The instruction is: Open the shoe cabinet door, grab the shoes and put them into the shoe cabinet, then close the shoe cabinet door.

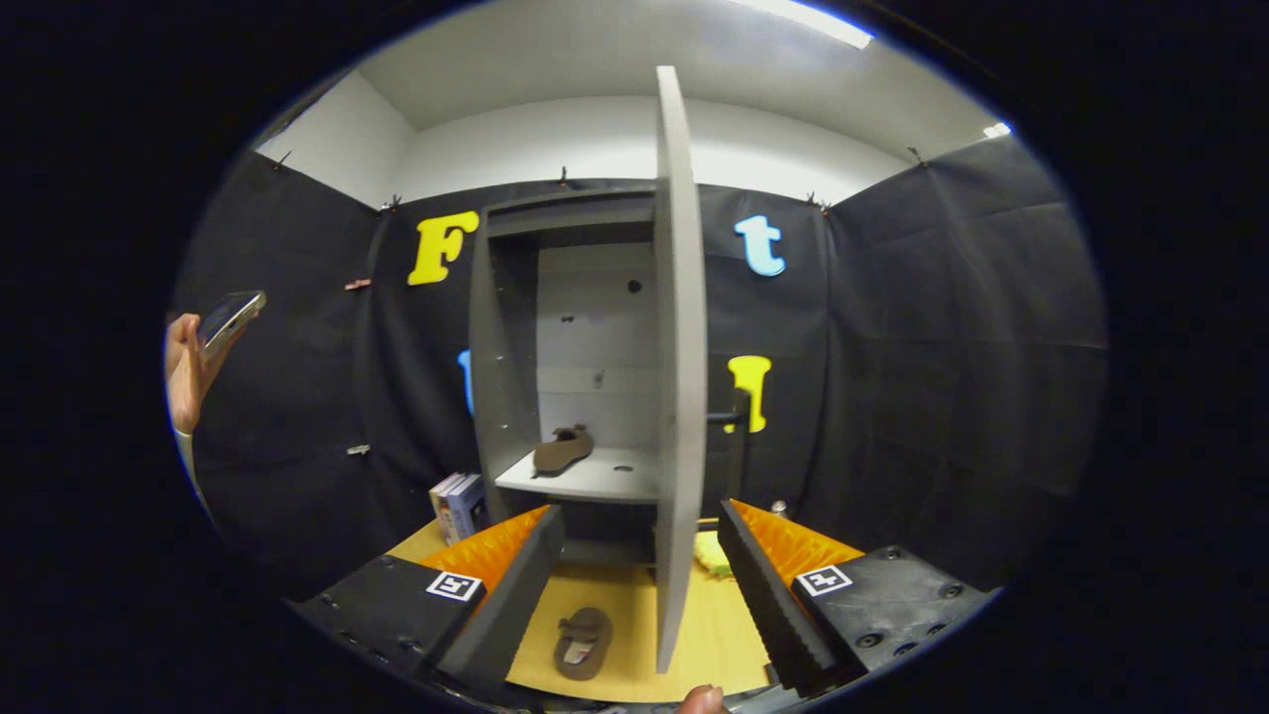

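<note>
The grey shoe cabinet [506, 357] stands ahead with its door [679, 377] swung open, edge-on toward me, reaching down between my fingers. One brown shoe [563, 448] lies on the cabinet's shelf [605, 478]. A second brown shoe [582, 643] lies sole-side down on the wooden table [714, 635], between my fingers and left of the door's lower edge. My gripper [639, 575] is open, with nothing held; the left finger [511, 605] and right finger [768, 605] straddle the door and the shoe.
Several books [458, 506] stand on the table left of the cabinet. A yellow-green object [710, 555] sits behind the door by the right finger. A black handle bar [732, 421] sticks out right of the door. A hand with a phone [226, 322] is at far left.
</note>
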